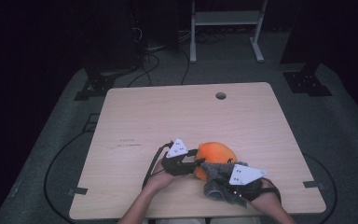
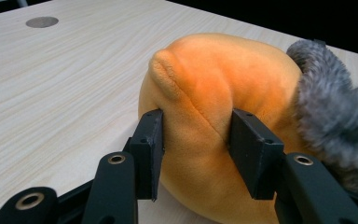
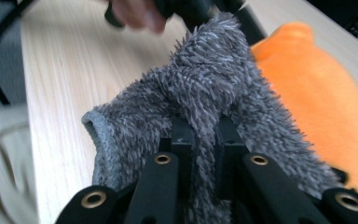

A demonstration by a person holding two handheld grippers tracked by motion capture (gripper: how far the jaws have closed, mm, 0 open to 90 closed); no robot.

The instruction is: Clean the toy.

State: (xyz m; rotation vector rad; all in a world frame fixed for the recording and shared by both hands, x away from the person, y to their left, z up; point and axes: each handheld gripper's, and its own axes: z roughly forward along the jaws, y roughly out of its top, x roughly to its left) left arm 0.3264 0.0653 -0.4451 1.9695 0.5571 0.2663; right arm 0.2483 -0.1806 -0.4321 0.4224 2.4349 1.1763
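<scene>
Fingers of left gripper (image 2: 196, 140) clenched on a fold of the round orange plush cushion (image 2: 214, 88); right gripper (image 3: 205, 135) pinches the fuzzy grey fleece cloth (image 3: 205, 93) (draped against the cushion's right side). Both lie near the front edge of the pale wooden table (image 1: 168, 116).

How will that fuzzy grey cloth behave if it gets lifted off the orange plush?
Probably floppy: the grey cloth bunches and folds where the right tongs pinch it. Likely light, being thin fleece with a hemmed edge. Its fuzzy pile may cling slightly to the orange plush.
</scene>
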